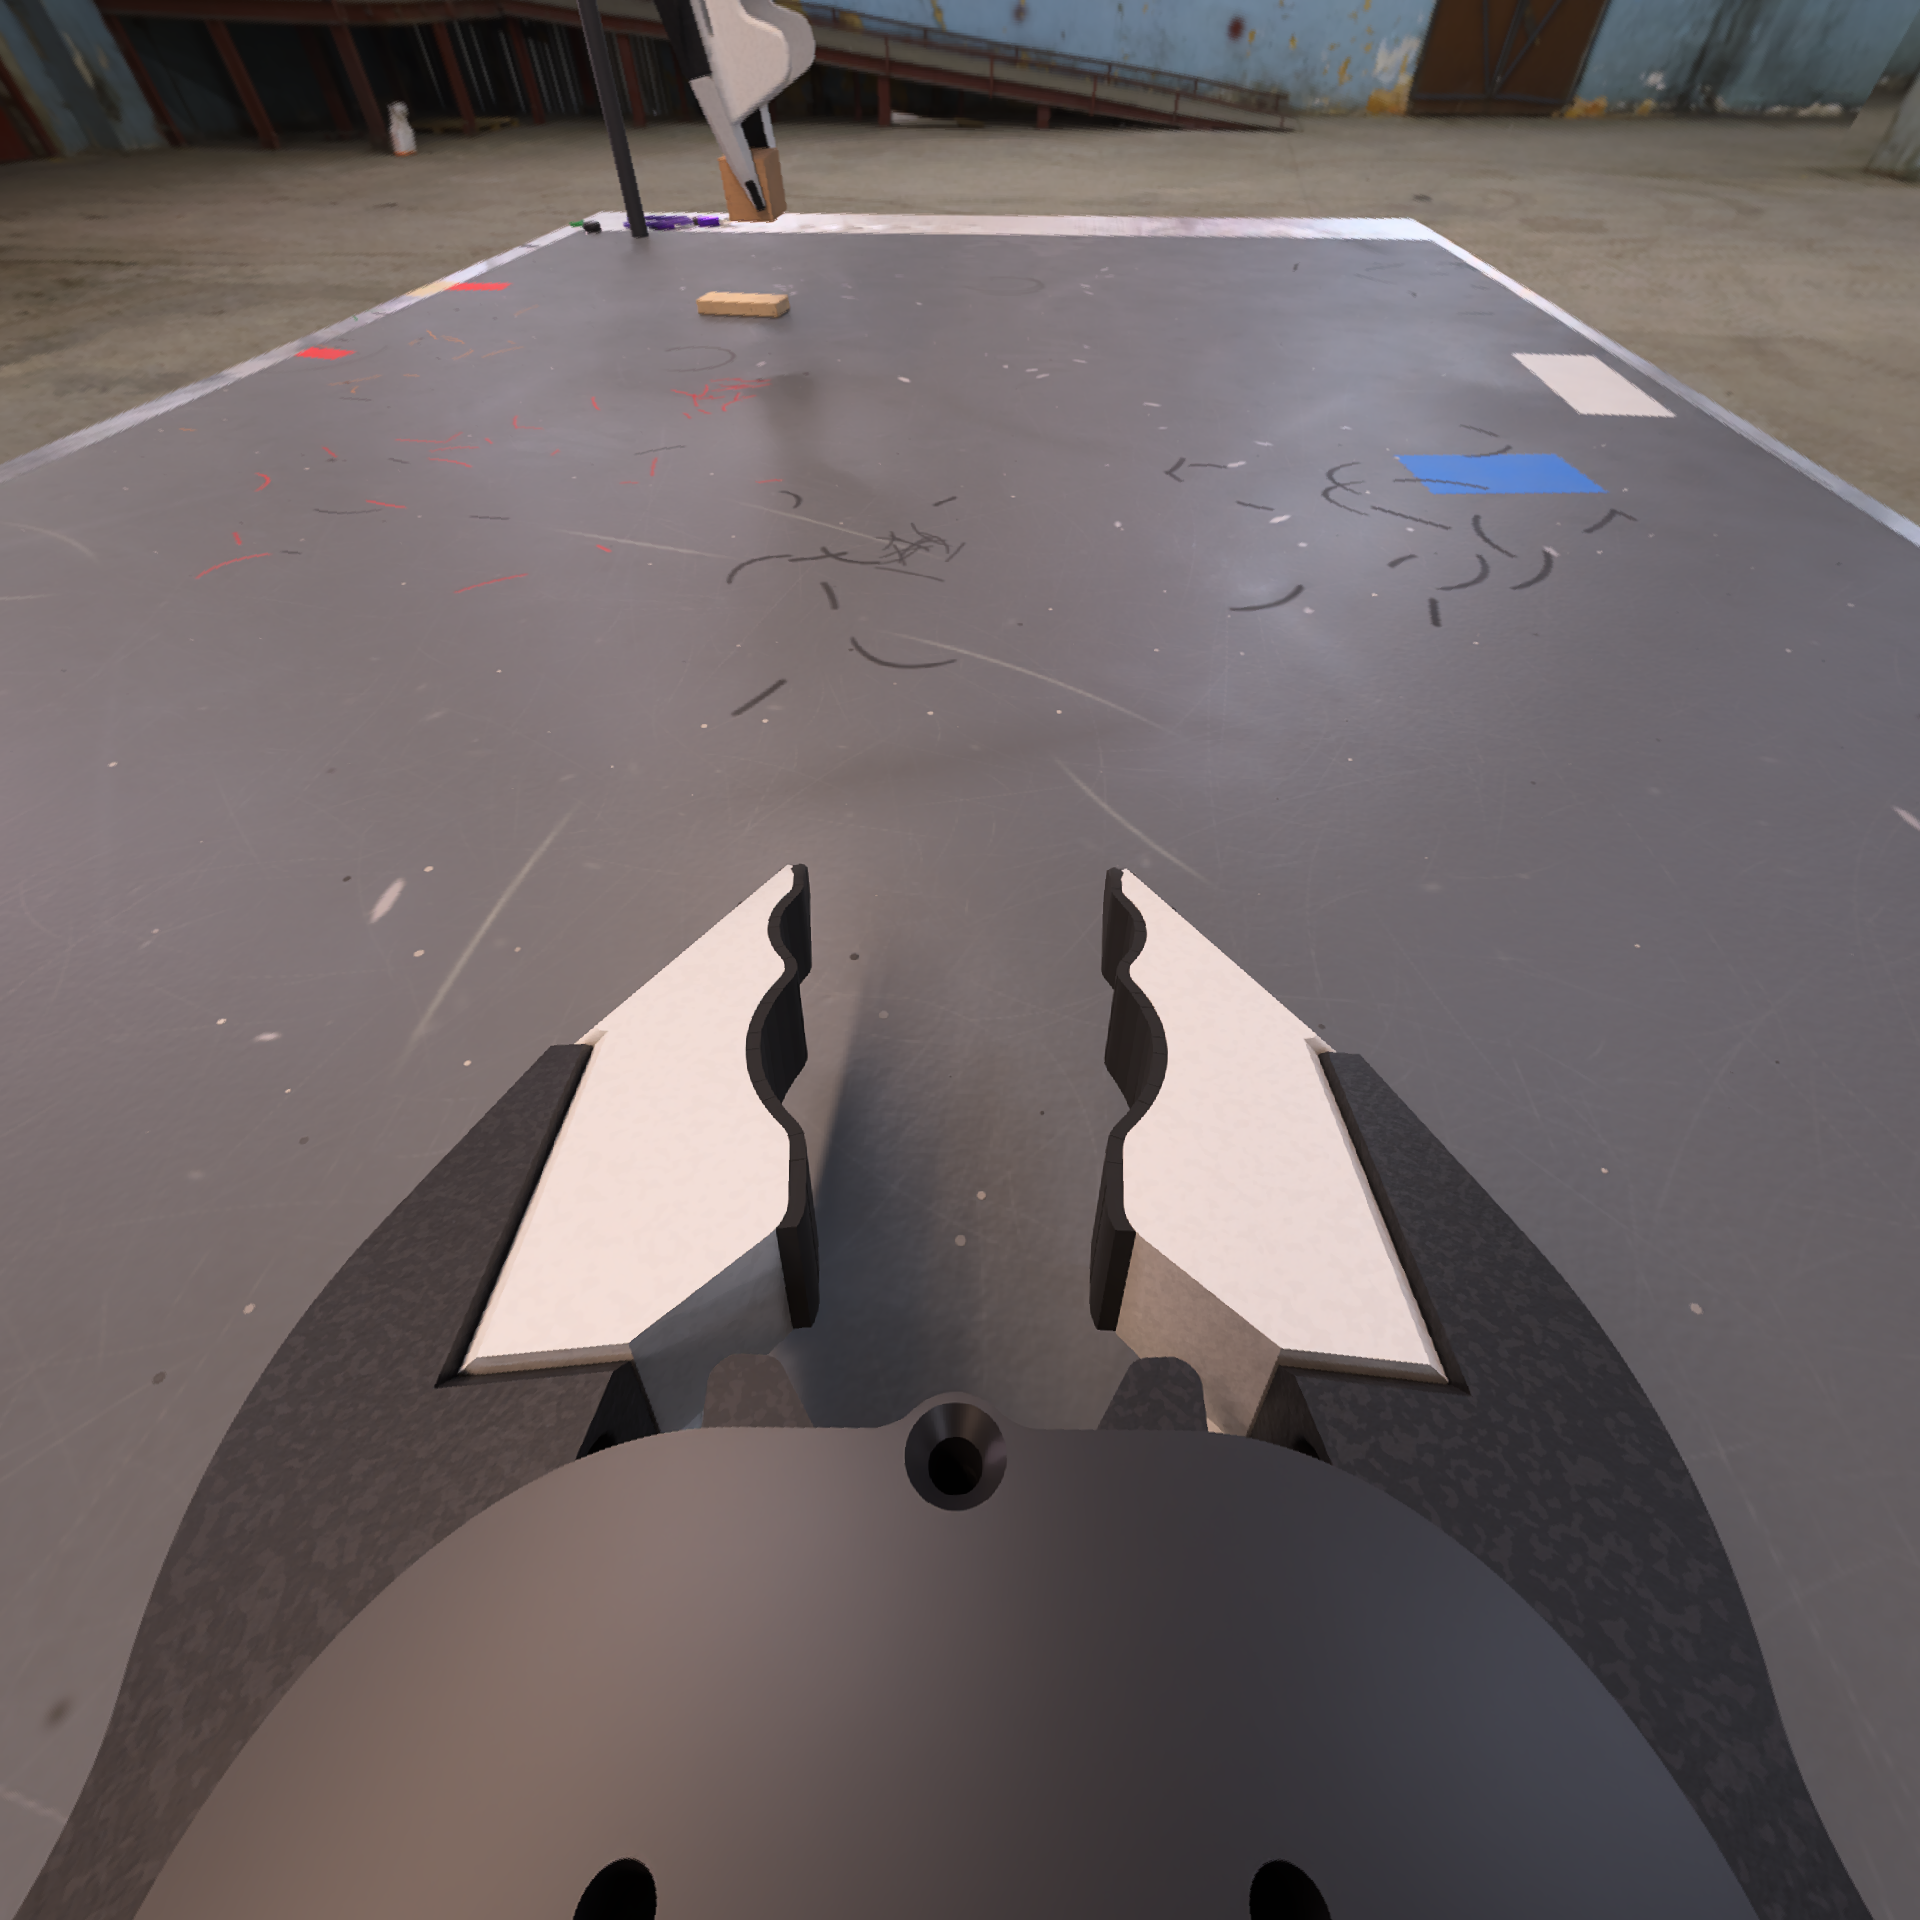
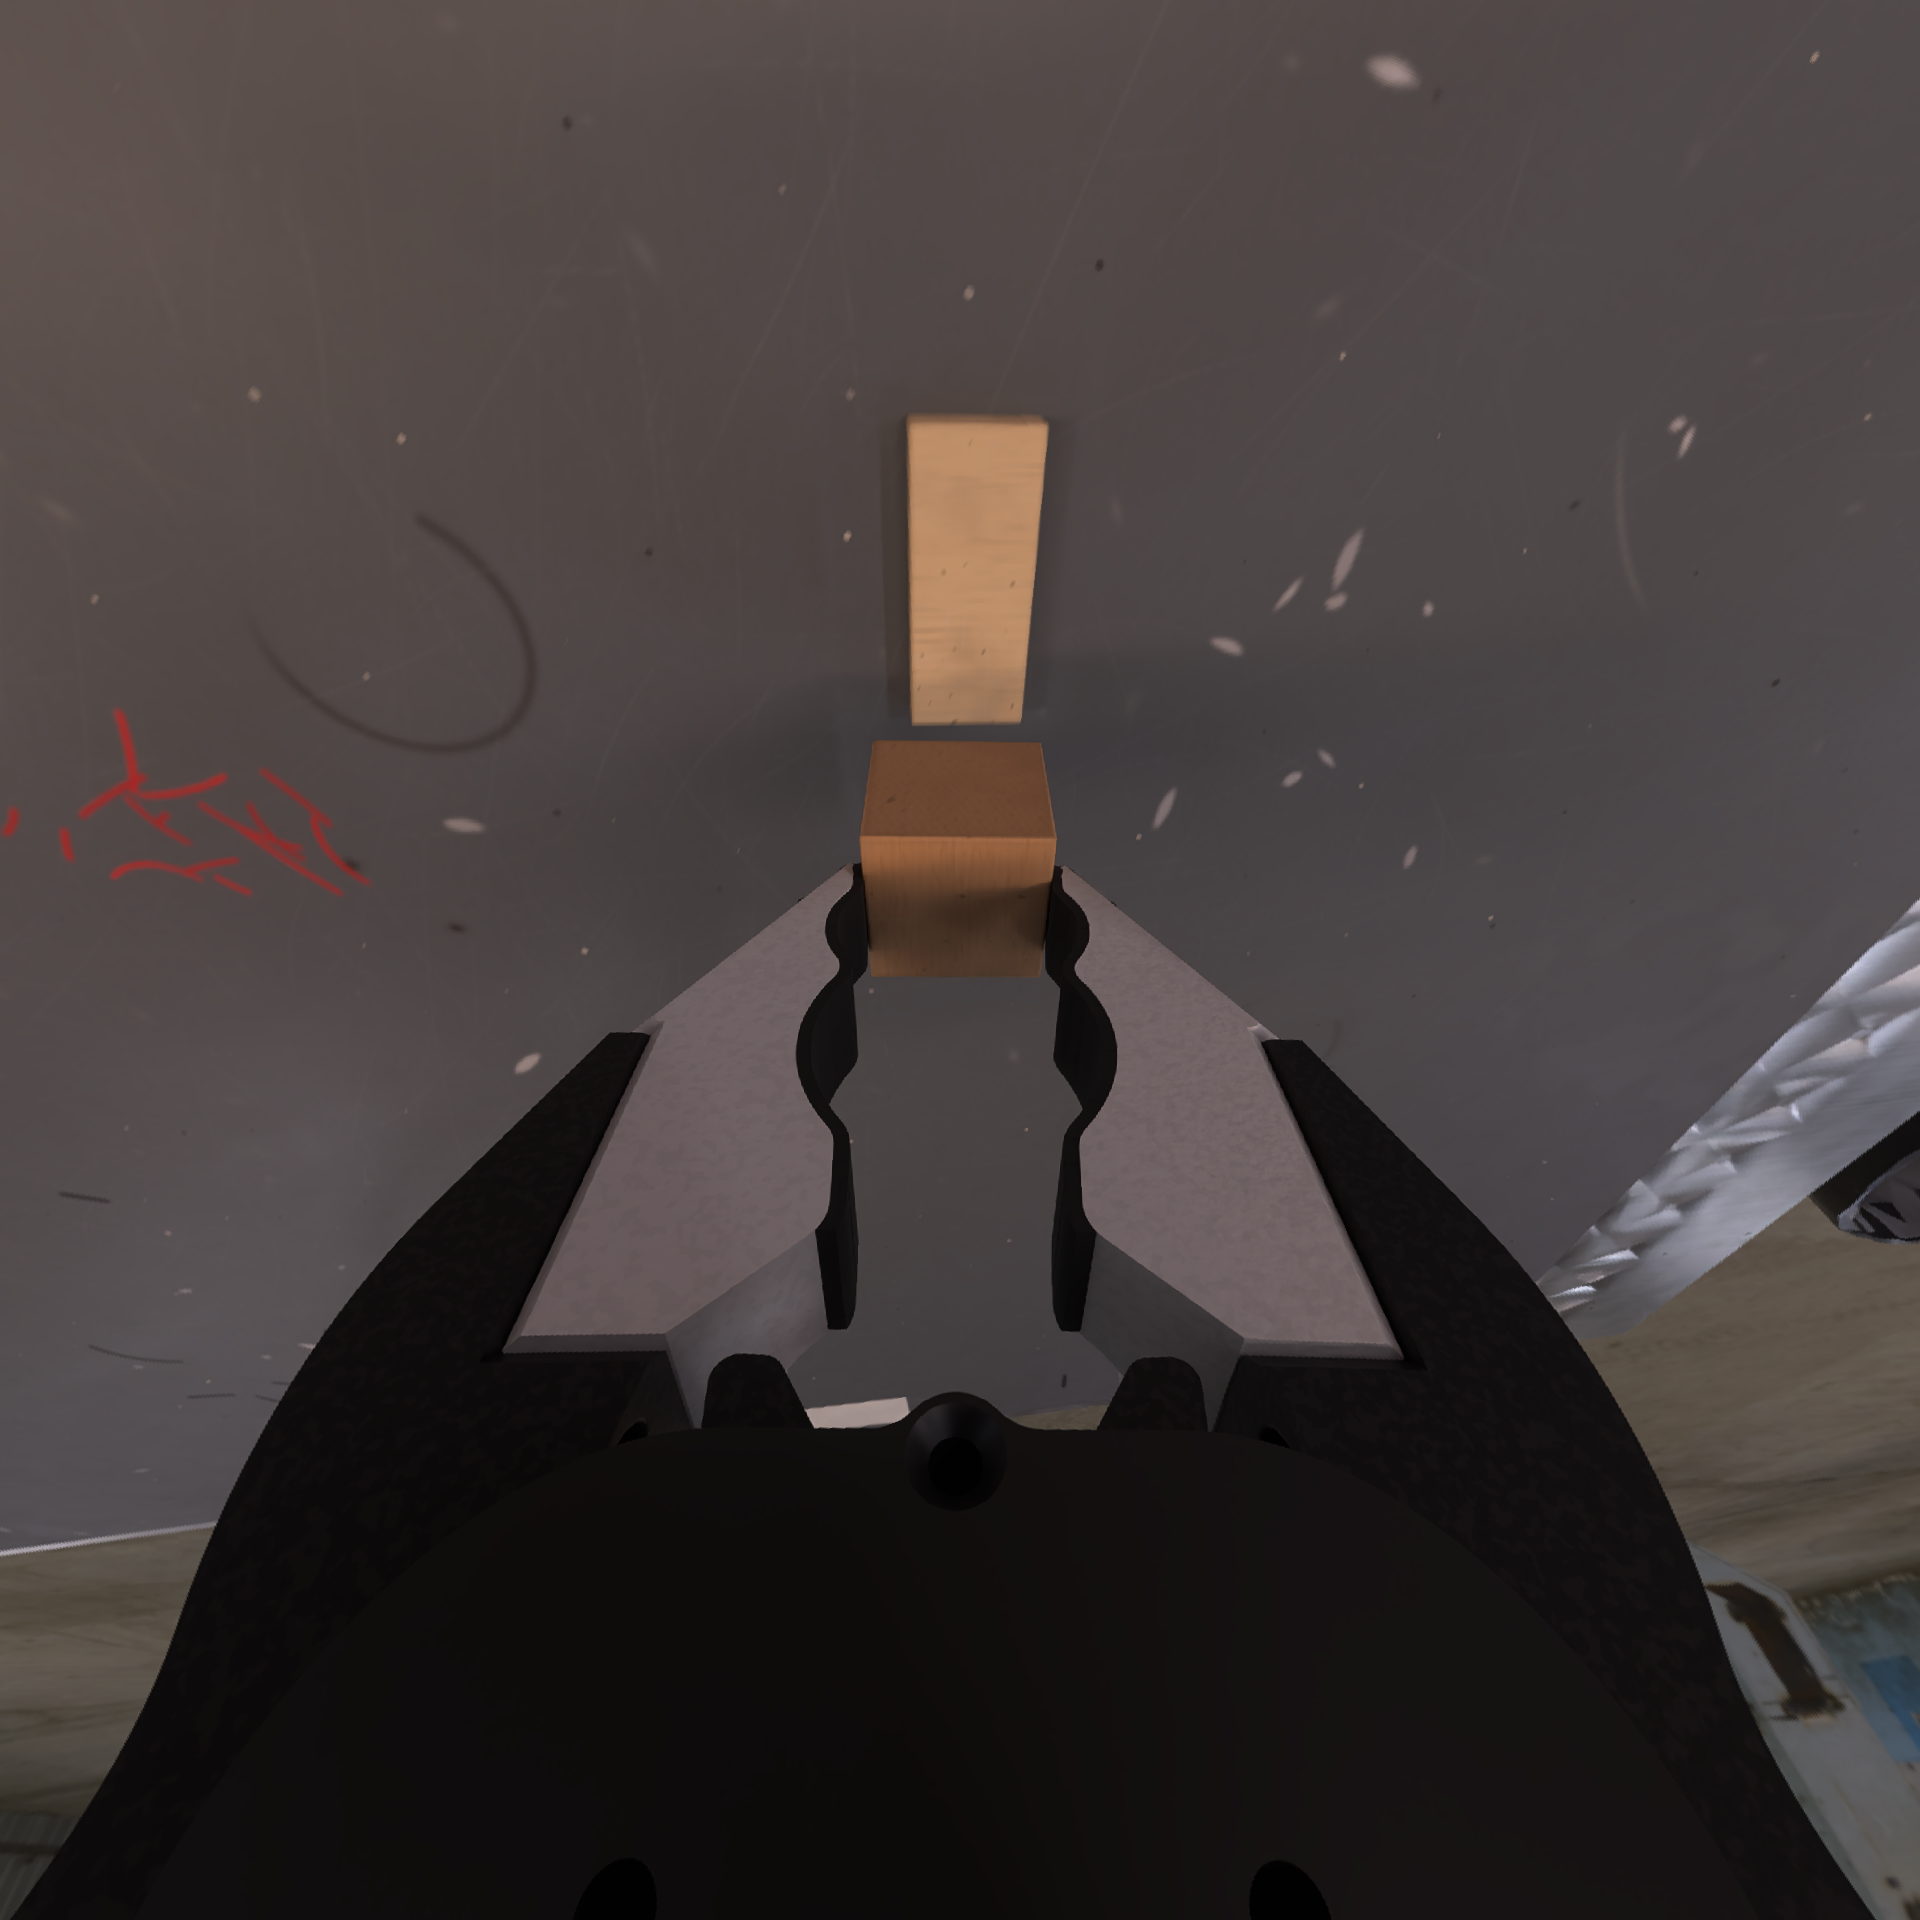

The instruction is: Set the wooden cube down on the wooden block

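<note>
My right gripper (image 2: 956,883) is shut on the wooden cube (image 2: 956,831), pinched between the fingertips and held above the table. The flat wooden block (image 2: 971,571) lies on the grey table just beyond the cube in the right wrist view. In the left wrist view the block (image 1: 743,303) lies far off near the table's far edge, and the right gripper (image 1: 750,192) hangs behind and above it with the cube (image 1: 753,187). My left gripper (image 1: 956,883) is open and empty, low over the near part of the table.
The grey table (image 1: 1039,727) has scratch marks, a blue patch (image 1: 1496,473), a white patch (image 1: 1590,382) and red patches (image 1: 324,353). A dark pole (image 1: 618,125) and small purple things (image 1: 670,221) stand at the far edge. The table's metal rim (image 2: 1714,1122) shows at right.
</note>
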Tool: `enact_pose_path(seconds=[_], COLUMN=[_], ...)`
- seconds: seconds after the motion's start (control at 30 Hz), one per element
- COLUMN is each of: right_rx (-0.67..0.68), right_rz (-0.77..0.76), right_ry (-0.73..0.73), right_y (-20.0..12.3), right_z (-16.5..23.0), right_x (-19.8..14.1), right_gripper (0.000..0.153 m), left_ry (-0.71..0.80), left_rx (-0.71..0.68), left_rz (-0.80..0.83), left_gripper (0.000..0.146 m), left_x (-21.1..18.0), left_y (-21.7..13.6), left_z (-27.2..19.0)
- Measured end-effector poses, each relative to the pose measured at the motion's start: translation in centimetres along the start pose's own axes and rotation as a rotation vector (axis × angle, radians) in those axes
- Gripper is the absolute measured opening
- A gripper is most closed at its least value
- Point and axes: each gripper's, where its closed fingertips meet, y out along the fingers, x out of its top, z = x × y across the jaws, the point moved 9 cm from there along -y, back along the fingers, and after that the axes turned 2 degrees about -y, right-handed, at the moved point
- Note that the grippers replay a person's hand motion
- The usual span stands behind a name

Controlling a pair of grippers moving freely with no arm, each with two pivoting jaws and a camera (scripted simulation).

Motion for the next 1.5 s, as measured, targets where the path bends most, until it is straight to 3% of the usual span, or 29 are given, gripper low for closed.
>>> enact_pose_path(seconds=[0.3, 0.93, 1.03, 1.27, 1.5], right_rx=[-0.002, 0.019, 0.016, -0.001, -0.095], right_rz=[0.026, -0.003, -0.008, -0.049, -0.209], right_ry=[-0.001, 0.013, 0.008, -0.011, -0.113], right_y=[2.7, 3.9, 3.9, 1.7, -4.6], right_z=[-0.3, -0.8, -0.7, -0.6, 0.9], right_x=[2.3, 3.1, 3.1, 2.3, -1.4], right_gripper=[0.034, 0.034, 0.043, 0.045, 0.045], left_ry=[0.003, -0.014, -0.013, -0.014, -0.030], left_rx=[-0.012, -0.012, -0.014, -0.013, 0.019], left_rz=[0.002, 0.002, 0.003, 0.004, -0.020], left_gripper=[0.057, 0.057, 0.057, 0.056, 0.065], left_x=[0.0, 0.0, 0.0, 0.0, 0.1], left_y=[0.0, 0.1, 0.1, 0.1, 0.0], left_z=[0.0, 0.1, 0.1, 0.1, 0.3])
